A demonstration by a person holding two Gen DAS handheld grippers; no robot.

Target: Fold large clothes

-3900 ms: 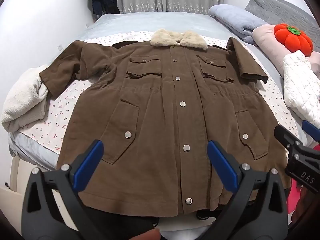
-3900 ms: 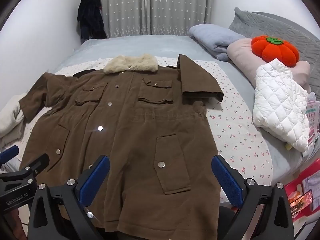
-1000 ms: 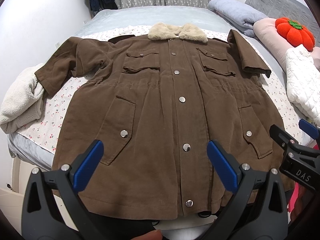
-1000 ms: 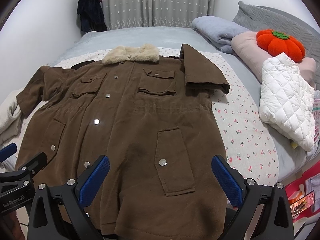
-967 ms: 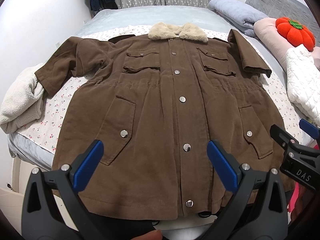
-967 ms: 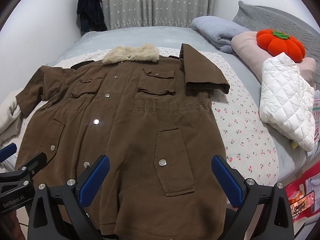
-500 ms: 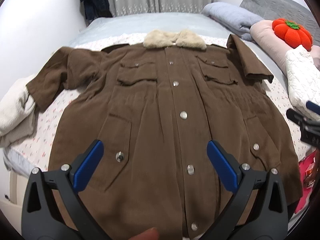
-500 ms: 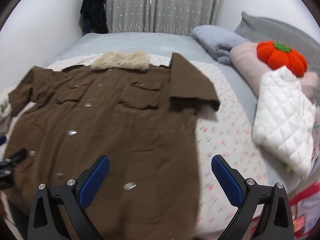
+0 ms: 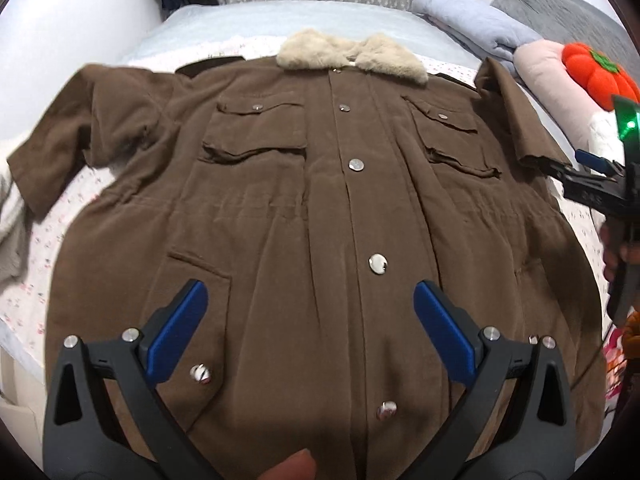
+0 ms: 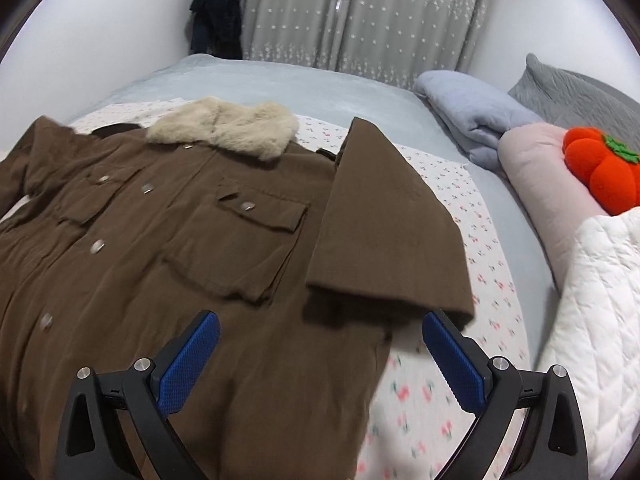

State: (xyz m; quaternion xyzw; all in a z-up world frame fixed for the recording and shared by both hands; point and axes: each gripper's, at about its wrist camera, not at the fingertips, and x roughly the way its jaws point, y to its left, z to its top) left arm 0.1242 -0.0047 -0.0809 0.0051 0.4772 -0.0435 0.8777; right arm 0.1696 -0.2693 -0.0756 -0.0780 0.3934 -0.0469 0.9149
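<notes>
Holding both tools over the bed, you're gripping nothing yet. Going left to right: a cream fleece garment [image 9: 12, 216] is bunching at the left bed edge, just beside the coat's left sleeve cuff [image 9: 30, 184]. The brown coat [image 9: 312, 216] is lying flat, front up and buttoned, on the cherry-print sheet [image 10: 472, 208], its beige fur collar [image 9: 352, 56] pointing toward the curtains [image 10: 360, 20] and its hem hanging toward you at the near edge.

Your left gripper [image 9: 307, 328] is hovering over the lower front of the coat, jaws spread wide, blue pads [image 9: 176, 332] apart on either side of the snap placket; whether they're touching the fabric can't be told. Your fingertip [image 9: 294, 466] is showing at the bottom of that view.

Your right gripper [image 10: 320, 360] is hovering near the coat's right side, jaws likewise released, with the folded-in right sleeve [image 10: 384, 232] lying just ahead and its cuff near the right pad. It's also showing at the right edge of the left wrist view, green light on.

Further right, a folded blue blanket [image 10: 476, 120], a pink pillow [image 10: 540, 168], an orange pumpkin plush [image 10: 600, 168] and a white quilted jacket [image 10: 592, 312] are sitting along the bed's right side. A dark garment [image 10: 218, 12] is hanging on the back wall.
</notes>
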